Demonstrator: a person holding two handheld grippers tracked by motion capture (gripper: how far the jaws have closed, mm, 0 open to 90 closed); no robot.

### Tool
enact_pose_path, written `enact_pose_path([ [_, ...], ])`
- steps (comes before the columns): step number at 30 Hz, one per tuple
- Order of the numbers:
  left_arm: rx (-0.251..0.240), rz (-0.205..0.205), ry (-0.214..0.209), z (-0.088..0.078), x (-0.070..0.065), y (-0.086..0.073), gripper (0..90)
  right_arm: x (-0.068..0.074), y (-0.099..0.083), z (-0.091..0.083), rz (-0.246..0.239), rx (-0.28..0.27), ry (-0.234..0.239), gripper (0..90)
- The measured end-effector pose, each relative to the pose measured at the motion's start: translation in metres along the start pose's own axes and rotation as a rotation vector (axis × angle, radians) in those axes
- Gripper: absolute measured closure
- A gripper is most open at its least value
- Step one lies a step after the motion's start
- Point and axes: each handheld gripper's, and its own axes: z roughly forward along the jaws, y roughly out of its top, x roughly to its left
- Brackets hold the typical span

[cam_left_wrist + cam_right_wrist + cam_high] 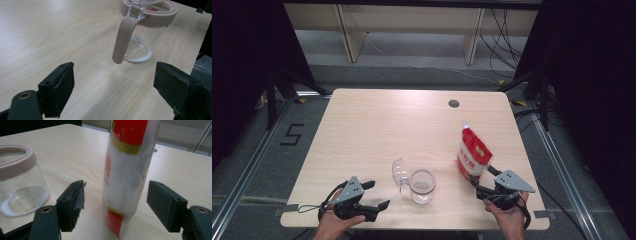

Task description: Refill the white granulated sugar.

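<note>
Wooden table point(377, 125): right gripper point(480, 181) wide open, straddling pouch point(473, 152), untouched.

The whole surface point(377, 130) is taken in from above by the high view, aimed forward and down, with the floor behind included. The left gripper view is set low and close, pointed across at the jar point(143, 30) between its own fingers point(58, 90). The right gripper view is set just as low, right up against the pouch point(127, 175). The jar point(17, 180) is shared by all three.
</note>
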Motion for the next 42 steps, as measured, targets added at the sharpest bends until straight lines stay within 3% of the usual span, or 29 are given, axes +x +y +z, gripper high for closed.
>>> enact_pose_path([
  [1, 0.009, 0.003, 0.008, -0.001, 0.000, 0.000, 16.4, -0.002, 0.001, 0.001, -0.014, 0.003, 0.017, 31.3],
  [3, 0.010, 0.004, 0.007, 0.000, 0.000, 0.000, 16.4, 0.000, 0.000, 0.004, -0.002, 0.001, 0.003, 31.5],
  [4, 0.012, -0.018, 0.011, 0.000, -0.001, 0.000, 16.4, -0.002, 0.001, 0.005, -0.012, -0.001, 0.004, 31.6],
  [7, 0.017, -0.012, 0.005, 0.001, 0.000, -0.001, 16.4, -0.003, 0.001, 0.008, -0.020, -0.008, 0.007, 31.6],
  [11, 0.011, -0.017, 0.012, 0.000, -0.001, 0.000, 16.4, -0.006, 0.001, 0.011, 0.002, -0.015, 0.004, 31.6],
  [12, 0.011, -0.013, 0.012, -0.001, -0.001, 0.000, 16.4, -0.004, 0.000, 0.011, 0.032, -0.012, 0.001, 31.5],
  [15, 0.013, -0.002, 0.011, -0.001, 0.000, 0.000, 16.4, -0.006, 0.001, 0.015, -0.012, -0.025, -0.001, 31.6],
  [16, 0.015, -0.001, 0.012, 0.000, 0.000, 0.000, 16.4, -0.005, 0.001, 0.015, -0.012, -0.027, -0.016, 31.6],
  [18, 0.011, -0.013, 0.013, 0.000, -0.001, 0.000, 16.5, -0.006, 0.002, 0.018, -0.017, -0.029, 0.007, 31.6],
  [20, 0.007, -0.016, 0.005, 0.001, -0.001, 0.000, 16.5, -0.006, 0.002, 0.019, -0.015, -0.029, -0.014, 31.7],
  [24, 0.005, -0.020, 0.006, 0.001, -0.001, 0.000, 16.4, -0.008, 0.002, 0.023, -0.052, -0.046, -0.003, 31.6],
  [25, 0.007, -0.020, 0.008, 0.001, -0.001, 0.000, 16.5, -0.006, 0.002, 0.024, -0.015, -0.034, 0.003, 31.3],
  [30, 0.005, -0.018, 0.005, 0.002, -0.001, 0.000, 16.4, -0.007, 0.002, 0.028, -0.036, -0.048, -0.029, 31.2],
  [37, 0.011, -0.013, 0.006, 0.001, -0.001, 0.000, 16.4, -0.007, 0.000, 0.031, 0.001, -0.051, -0.025, 31.2],
  [38, 0.011, -0.014, 0.007, 0.002, -0.001, 0.000, 16.4, -0.009, 0.001, 0.032, -0.020, -0.067, -0.021, 31.2],
  [42, 0.016, -0.015, 0.005, 0.002, -0.001, 0.000, 16.4, -0.009, 0.001, 0.034, -0.019, -0.058, -0.019, 31.1],
])
